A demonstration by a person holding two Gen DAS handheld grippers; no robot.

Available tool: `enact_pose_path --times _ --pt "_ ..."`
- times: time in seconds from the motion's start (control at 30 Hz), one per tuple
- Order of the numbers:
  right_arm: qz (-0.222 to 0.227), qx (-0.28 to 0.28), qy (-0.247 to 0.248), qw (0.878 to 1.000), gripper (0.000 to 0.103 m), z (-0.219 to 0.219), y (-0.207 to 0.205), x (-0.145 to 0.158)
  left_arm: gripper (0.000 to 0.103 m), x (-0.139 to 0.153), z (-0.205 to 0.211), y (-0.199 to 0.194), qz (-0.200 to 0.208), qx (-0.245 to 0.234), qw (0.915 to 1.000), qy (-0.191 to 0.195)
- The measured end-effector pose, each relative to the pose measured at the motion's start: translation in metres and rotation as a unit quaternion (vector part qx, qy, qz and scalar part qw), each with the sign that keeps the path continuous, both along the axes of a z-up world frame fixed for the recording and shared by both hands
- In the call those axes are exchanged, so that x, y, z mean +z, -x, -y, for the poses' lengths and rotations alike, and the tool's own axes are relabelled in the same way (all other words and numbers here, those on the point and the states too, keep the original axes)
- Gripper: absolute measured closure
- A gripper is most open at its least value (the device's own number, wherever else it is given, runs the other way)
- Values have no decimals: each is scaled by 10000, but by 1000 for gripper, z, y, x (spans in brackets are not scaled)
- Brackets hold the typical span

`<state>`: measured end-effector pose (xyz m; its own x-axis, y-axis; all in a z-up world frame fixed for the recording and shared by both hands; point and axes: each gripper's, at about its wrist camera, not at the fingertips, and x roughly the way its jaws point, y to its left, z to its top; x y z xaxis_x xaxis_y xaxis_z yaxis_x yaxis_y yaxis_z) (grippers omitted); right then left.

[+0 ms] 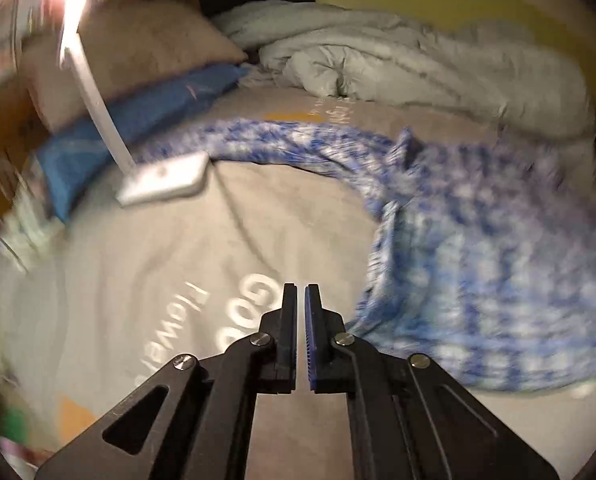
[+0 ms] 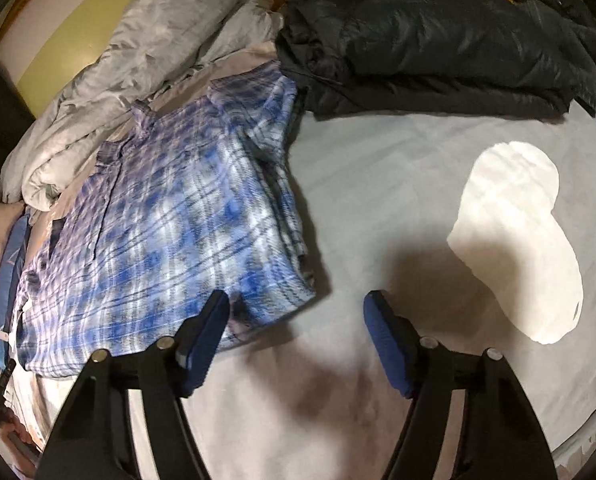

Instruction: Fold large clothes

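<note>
Right wrist view: the blue plaid shirt [image 2: 166,236] lies on the bed [image 2: 377,184], filling the picture from about 8 to 11 o'clock. It appears to be partly folded, with its right edge doubled into layers and its lower corner lying at 6 o'clock, just ahead of the right hand-held gripper [image 2: 296,320]. This gripper's jaws stand spread over the bare sheet; nothing is between them, and the near finger overlaps the shirt's hem in the picture, though contact cannot be told. A white sock [image 2: 517,240] lies at 3 o'clock, a dark jacket [image 2: 437,40] at 1 o'clock and a grey duvet [image 2: 138,60] at 11 o'clock.

Left wrist view (blurred): the left hand-held gripper [image 1: 301,300] has its jaws pressed together on nothing, over the printed bed cover. The shirt spreads from 12 to 3 o'clock, one sleeve trailing towards a white lamp [image 1: 162,180] at 10 o'clock.

Judgement: folding is begun; the trailing sleeve and the final folds remain.
</note>
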<state>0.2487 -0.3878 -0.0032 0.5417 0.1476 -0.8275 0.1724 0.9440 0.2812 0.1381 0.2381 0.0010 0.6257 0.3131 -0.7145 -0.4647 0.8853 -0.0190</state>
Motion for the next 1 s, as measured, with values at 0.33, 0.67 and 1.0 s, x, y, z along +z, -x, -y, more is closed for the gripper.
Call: enact_pose_path --times 0.33,0.67,1.0 --pt "1046 1130 1102 9819 36 -70 25 29 97 26 50 6 688 -1259 9894 227" --pt "1171 2644 2364 9276 22 -158 47 -4 23 -3 139 -12 47 -2656 9635 -335" --pt "1258 2437 3607 8915 10 -174 38 -32 6 -48 165 -26 -705 -2583 9570 -1116"
